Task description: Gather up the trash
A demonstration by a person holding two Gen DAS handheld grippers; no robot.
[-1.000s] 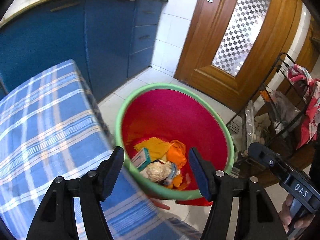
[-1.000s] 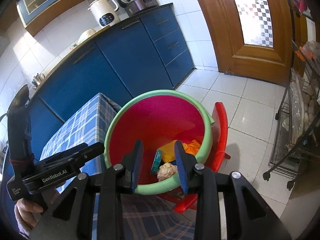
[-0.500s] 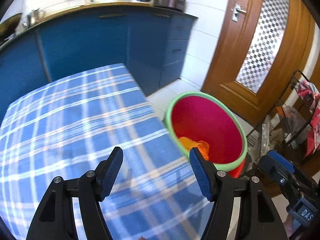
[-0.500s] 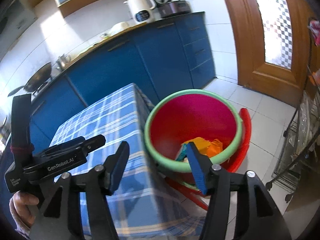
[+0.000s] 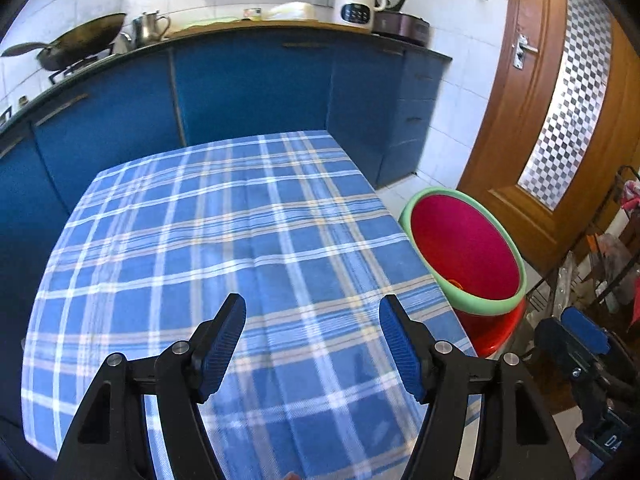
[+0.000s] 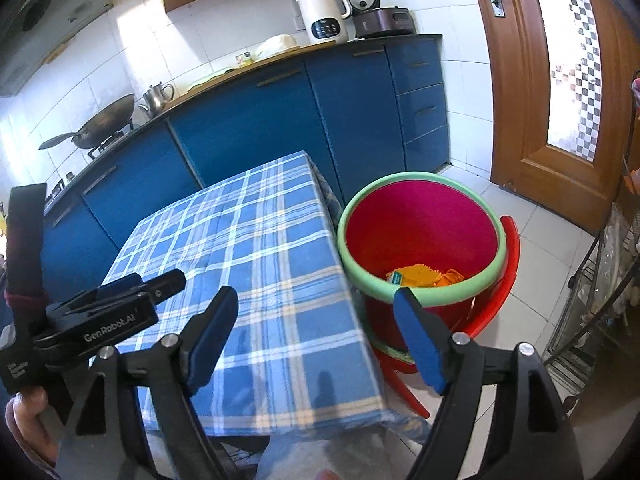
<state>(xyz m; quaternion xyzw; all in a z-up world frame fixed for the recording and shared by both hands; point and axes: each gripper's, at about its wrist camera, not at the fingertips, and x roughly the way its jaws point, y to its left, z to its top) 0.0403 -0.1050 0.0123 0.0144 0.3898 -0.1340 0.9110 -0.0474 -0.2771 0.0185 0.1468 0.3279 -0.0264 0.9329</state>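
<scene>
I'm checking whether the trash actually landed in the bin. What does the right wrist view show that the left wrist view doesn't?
Only the right wrist view shows the orange and yellow trash in the bin's bottom, and the red chair under the bin. Only the left wrist view shows the whole checked tablecloth, with nothing lying on it. Both show the green-rimmed red bin beside the table, the blue cabinets, and an open, empty gripper in front.
</scene>
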